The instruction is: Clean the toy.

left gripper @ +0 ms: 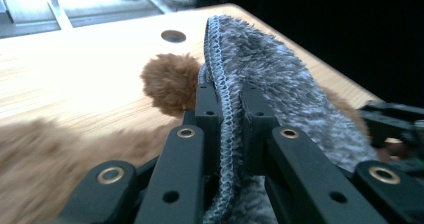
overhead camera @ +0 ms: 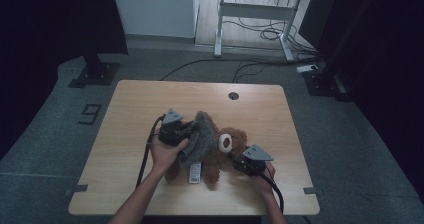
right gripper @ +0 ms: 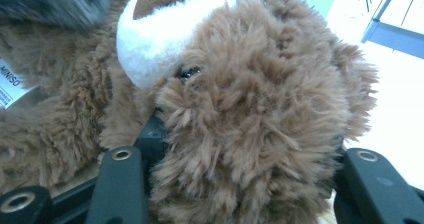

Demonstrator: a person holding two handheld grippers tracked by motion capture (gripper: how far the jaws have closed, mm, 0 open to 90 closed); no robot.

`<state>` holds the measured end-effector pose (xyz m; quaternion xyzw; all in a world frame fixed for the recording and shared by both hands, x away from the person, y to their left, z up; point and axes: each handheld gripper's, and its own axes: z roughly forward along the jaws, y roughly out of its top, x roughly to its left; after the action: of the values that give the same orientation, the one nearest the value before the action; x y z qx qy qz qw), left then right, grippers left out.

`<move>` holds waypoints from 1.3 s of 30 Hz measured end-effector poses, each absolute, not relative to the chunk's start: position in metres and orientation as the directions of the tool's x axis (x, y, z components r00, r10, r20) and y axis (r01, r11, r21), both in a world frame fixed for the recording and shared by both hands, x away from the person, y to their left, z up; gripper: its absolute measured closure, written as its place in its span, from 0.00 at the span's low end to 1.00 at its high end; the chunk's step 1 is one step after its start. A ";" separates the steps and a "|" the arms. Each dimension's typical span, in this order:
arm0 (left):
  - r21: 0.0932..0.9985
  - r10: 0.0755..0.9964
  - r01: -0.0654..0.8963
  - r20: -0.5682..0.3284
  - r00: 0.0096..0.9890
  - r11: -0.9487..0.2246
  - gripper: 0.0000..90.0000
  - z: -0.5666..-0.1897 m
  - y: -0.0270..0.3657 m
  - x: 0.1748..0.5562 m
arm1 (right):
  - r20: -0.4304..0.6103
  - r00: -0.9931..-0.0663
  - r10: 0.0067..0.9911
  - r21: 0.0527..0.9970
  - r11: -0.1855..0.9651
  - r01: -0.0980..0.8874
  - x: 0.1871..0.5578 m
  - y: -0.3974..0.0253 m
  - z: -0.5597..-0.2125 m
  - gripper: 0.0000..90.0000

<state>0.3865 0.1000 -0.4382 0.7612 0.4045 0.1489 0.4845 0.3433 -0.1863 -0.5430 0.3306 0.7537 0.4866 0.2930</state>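
High view is showing a big wooden table [overhead camera: 150, 104] with lots of bare wood at the far side and on the left. A small round hole [overhead camera: 233, 95] is sitting near the far edge. A brown teddy bear [overhead camera: 227, 146] is lying close to the middle, a bit toward the near edge, with open wood all around it. A fuzzy grey cloth [overhead camera: 197, 136] is draping over the bear's left side. A white tag [overhead camera: 195, 173] is sticking out from under the bear on the near side.

The left gripper [overhead camera: 176, 129] is sitting just left of the bear. In the left gripper view its jaws are pressing together on the stitched edge of the grey cloth [left gripper: 260, 74], pinching it tight.

The right gripper [overhead camera: 239, 160] is sitting at the bear's right side, near the right near corner of the table. In the right gripper view its jaws are squeezing the bear's furry head [right gripper: 250, 124] from both sides.
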 end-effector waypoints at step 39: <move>0.857 0.709 0.493 -0.253 0.658 -0.152 0.91 -0.492 0.109 0.356 | 0.282 -0.687 0.670 0.832 0.185 0.522 0.368 -0.204 -0.520 0.00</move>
<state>0.3564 0.1085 -0.4917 0.7515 0.3998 0.1054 0.5141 0.3684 -0.2035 -0.5197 0.3890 0.7663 0.5060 0.0732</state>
